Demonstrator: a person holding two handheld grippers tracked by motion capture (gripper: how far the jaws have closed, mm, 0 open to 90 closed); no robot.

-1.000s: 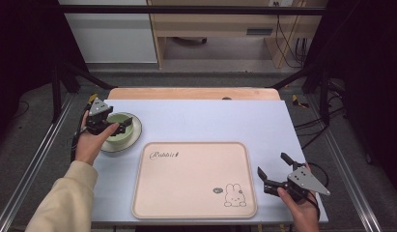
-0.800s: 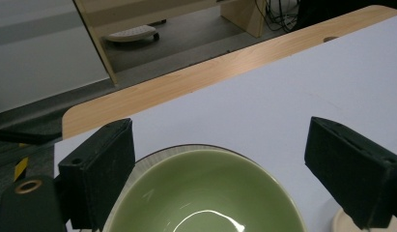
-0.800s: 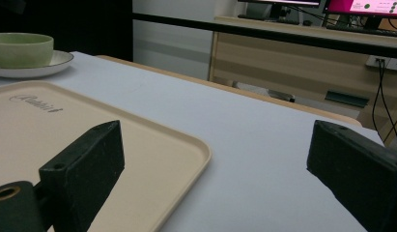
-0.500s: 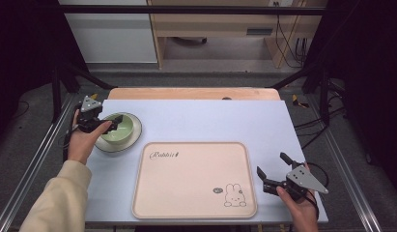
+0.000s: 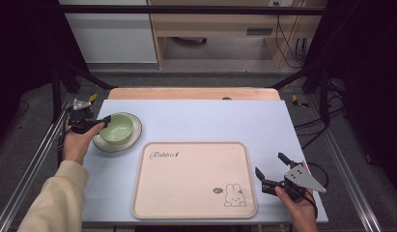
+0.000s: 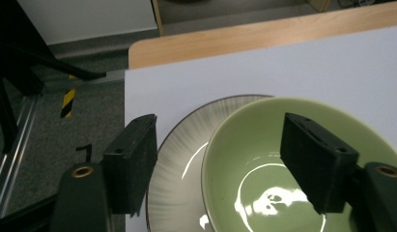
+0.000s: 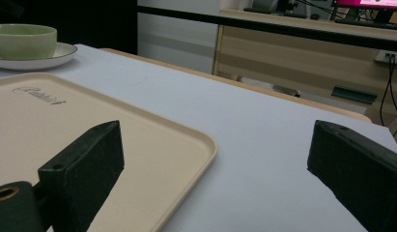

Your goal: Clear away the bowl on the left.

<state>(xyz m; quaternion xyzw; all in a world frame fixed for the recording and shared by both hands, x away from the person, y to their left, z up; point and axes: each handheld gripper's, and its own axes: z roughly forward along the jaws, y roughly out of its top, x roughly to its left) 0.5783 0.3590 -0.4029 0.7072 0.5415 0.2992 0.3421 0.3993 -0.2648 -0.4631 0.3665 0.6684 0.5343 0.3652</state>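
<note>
The green bowl (image 5: 116, 128) sits inside a pale striped plate (image 5: 133, 138) at the far left of the counter (image 5: 210, 121), and the left gripper (image 5: 100, 123) is right at it, reaching in from the counter's left edge. In the left gripper view the jaws stand spread apart and straddle the bowl's near rim (image 6: 208, 154): one jaw hangs inside the bowl over its glossy floor, the other outside it above the plate's ribbed border. They are not closed on the rim, and whether either pad touches it cannot be told. Judged from that, the wall of the bowl lies between the jaws, so a simple squeeze would pinch it; the left hand (image 5: 77, 142) is by far the nearer one. Its forearm comes up along the left side of the counter, wrist bent inward toward the bowl. The right gripper (image 5: 273, 170) rests low at the near right corner, just beside the right edge of the beige rabbit tray (image 5: 186, 183), jaws wide and holding nothing, well apart from the bowl. From its own view the bowl (image 7: 23, 41) and plate show far off beyond the tray (image 7: 90, 116).
</note>
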